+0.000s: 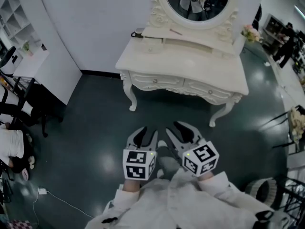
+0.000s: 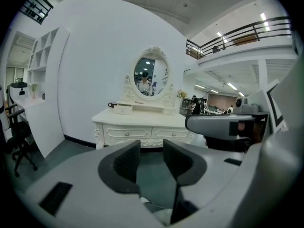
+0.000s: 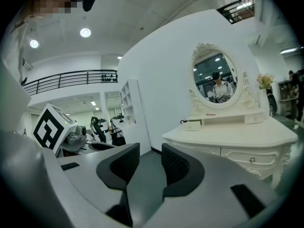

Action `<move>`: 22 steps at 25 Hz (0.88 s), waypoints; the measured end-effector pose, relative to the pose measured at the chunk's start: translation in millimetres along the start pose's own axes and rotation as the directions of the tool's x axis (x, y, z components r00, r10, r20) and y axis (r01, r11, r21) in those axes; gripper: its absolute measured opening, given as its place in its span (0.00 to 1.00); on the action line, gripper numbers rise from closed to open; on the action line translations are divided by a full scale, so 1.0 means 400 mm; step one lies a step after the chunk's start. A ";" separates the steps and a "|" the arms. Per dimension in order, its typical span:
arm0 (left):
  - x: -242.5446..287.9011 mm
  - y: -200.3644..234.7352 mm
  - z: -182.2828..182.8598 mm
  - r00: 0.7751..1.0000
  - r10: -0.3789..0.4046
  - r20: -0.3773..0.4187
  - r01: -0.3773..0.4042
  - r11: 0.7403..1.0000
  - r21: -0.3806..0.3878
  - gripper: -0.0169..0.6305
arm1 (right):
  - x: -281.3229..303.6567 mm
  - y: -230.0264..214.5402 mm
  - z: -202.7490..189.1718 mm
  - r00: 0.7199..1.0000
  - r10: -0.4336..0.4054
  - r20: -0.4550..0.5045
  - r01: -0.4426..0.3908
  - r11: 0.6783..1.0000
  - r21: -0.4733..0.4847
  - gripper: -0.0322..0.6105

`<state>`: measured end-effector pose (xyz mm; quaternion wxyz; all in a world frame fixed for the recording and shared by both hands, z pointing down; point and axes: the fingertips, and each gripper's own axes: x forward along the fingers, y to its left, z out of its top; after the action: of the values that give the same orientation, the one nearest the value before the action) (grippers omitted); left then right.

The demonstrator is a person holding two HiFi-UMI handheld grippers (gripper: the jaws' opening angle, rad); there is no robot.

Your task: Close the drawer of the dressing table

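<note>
Both grippers are held low in the head view, side by side and well short of the dressing table (image 1: 190, 75).

- **Left gripper (image 1: 145, 135):** In its own view (image 2: 151, 158) the jaws stand part-way spread. Nothing sits between the pads, and only the dark floor (image 1: 95, 128) shows through the gap.
- **Right gripper (image 1: 177, 130):** In its own view (image 3: 145, 163) the jaws are likewise part-way spread and grip nothing. Floor alone is visible between them.
- **Dressing table:** It is white, with curved legs, and stands against the wall with an oval mirror (image 1: 195, 4) above a raised shelf. A stretch of bare floor separates it from both sets of jaws.
- **Drawer (image 1: 151, 46):** This is the small one at the left end of the raised shelf, resting above the surface. It stands forward of the shelf front.
  - In the left gripper view the drawer (image 2: 122, 109) lies above and left of the jaw gap.
  - In the right gripper view it (image 3: 192, 125) lies above and right of the gap.
  - Neither gripper touches it.
- **Lower drawers:** The two in the table's apron appear flush.
</note>
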<state>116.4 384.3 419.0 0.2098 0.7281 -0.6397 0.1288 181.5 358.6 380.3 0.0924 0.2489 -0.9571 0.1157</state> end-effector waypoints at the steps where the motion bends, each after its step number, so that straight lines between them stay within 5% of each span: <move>1: 0.006 0.011 0.003 1.000 0.007 -0.001 -0.007 1.000 -0.002 0.23 | 0.013 -0.002 0.003 1.000 0.007 -0.003 -0.007 1.000 -0.002 0.24; 9: 0.090 0.104 0.053 1.000 0.026 -0.013 -0.026 1.000 0.000 0.23 | 0.159 -0.036 0.039 0.996 0.093 -0.010 -0.093 0.996 -0.017 0.24; 22: 0.346 0.270 0.267 0.999 0.035 0.008 -0.035 0.999 0.019 0.23 | 0.426 -0.251 0.186 0.995 0.099 -0.001 -0.099 0.994 -0.036 0.24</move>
<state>21.9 202.6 403.3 0.1981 0.7192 -0.6519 0.1358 76.4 176.0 366.8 0.0907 0.1997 -0.9702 0.1029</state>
